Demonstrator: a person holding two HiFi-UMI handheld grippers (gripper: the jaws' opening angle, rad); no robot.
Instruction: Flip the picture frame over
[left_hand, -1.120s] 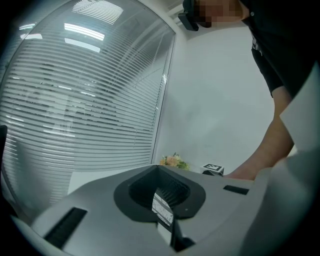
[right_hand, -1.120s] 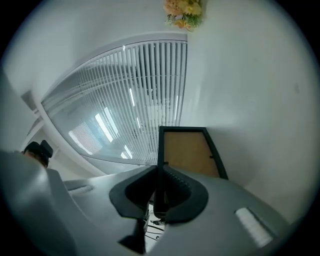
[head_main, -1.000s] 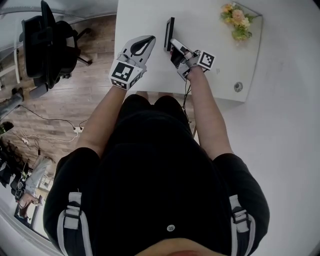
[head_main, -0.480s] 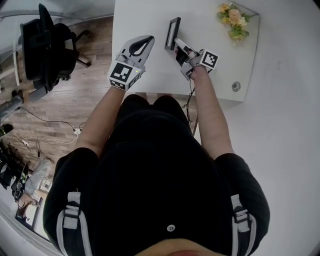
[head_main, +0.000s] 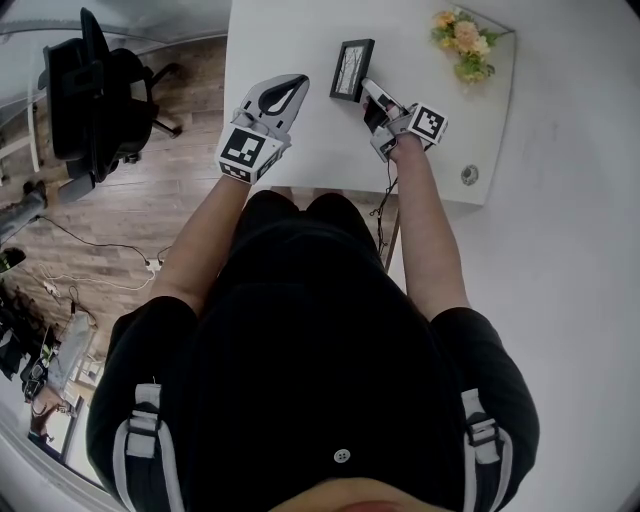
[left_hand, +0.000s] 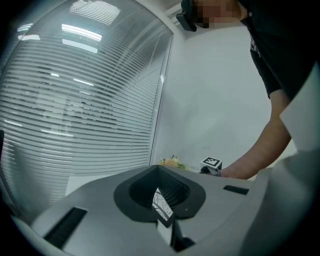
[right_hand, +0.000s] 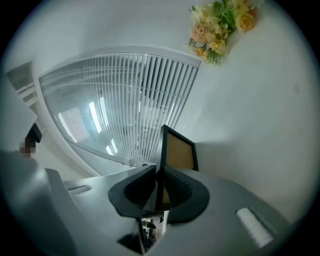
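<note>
My right gripper (head_main: 369, 90) is clamped on one edge of the black-rimmed picture frame (head_main: 352, 68), which is tilted over the white table's (head_main: 285, 35) middle, picture side upward. The flip appears nearly complete; lay-down and release remain.

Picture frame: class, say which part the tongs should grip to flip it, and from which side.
Probably clamp the thin border of the picture frame from the person's side, edge-on, as the right gripper now does: it is a flat panel, and its narrow rim fits between the tongs.
</note>
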